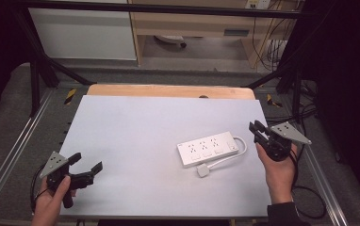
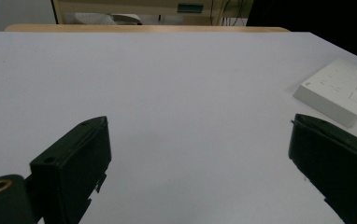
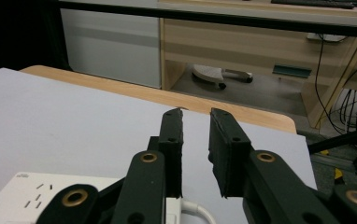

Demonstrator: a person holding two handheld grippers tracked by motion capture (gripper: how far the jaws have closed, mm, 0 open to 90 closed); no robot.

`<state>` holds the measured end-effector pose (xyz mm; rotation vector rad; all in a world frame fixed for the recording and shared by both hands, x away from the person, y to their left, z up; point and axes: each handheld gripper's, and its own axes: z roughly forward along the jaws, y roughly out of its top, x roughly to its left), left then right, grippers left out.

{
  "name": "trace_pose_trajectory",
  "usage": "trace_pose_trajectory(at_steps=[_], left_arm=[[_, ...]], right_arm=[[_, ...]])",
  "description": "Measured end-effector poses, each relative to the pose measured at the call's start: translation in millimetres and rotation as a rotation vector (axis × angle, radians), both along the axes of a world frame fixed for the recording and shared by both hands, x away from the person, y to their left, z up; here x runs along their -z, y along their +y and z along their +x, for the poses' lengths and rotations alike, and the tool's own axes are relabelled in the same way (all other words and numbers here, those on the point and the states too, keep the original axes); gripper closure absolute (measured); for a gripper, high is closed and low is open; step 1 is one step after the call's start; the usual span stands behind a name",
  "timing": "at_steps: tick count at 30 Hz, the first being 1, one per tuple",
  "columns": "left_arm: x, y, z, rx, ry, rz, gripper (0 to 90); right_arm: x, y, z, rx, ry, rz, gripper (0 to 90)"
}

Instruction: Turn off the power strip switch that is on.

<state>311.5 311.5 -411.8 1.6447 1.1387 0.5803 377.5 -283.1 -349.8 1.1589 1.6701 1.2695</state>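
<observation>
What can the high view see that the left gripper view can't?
The high view takes in both hands, the left gripper with jaws wide apart, the right gripper near the table's right edge, and the power strip's cable and plug. The left gripper view gives a low, close look along its own two black jaws, with nothing between them. Both share the grey table top and the white power strip.

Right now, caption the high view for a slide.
White power strip on the table, open left tool and near-closed, empty right tool apart.
</observation>
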Motion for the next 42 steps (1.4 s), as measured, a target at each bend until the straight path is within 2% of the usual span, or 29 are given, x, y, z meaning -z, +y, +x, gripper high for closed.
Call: trace_pose_trajectory(at_steps=[7,9,15,26,34,42], left_arm=[[0.1,-0.2,0.0,0.003,0.000,0.006,5.8],[0.0,-0.5,-0.2,0.005,0.000,0.005,5.7],[0.0,-0.2,-0.4,0.005,-0.002,0.004,5.8],[0.3,-0.6,-0.1,0.008,0.000,0.007,5.9],[0.0,-0.2,-0.2,0.007,0.000,0.006,5.9],[-0.3,-0.5,-0.7,0.008,-0.004,0.007,5.9]], right_arm=[[-1.6,8.0,1.5,-0.012,-0.021,-0.033,80.1],[-2.1,10.4,2.1,-0.015,-0.042,-0.043,81.6],[-2.6,12.2,4.3,-0.023,-0.055,-0.042,84.1],[-1.3,22.2,9.6,-0.050,-0.047,-0.052,90.0],[0.9,33.6,15.5,-0.080,-0.039,-0.064,90.0],[0.4,37.9,13.6,-0.102,-0.035,-0.065,90.0]])
